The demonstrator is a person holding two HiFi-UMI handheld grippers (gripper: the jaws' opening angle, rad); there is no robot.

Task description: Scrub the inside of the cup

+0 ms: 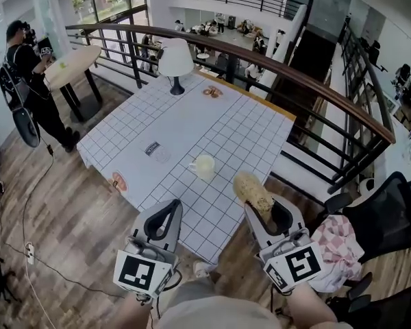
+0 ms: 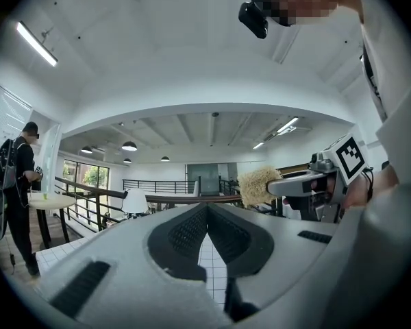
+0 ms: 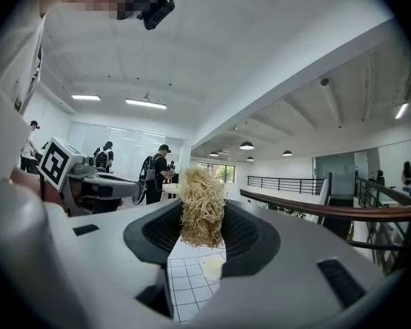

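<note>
Between your right gripper's (image 1: 266,212) jaws: a straw-coloured fibrous scrubber (image 3: 203,208), pinched by the pads, its bushy end sticking out past the tips. Ahead of the scrubber and a little to its left, apart from it, the pale cup (image 1: 204,166) stands upright on the grid-patterned table (image 1: 192,118), toward your end. Your left gripper (image 1: 166,216) sits beside the right, jaws pressed together, nothing between them. White lamp (image 1: 175,59) at the table's far end.
</note>
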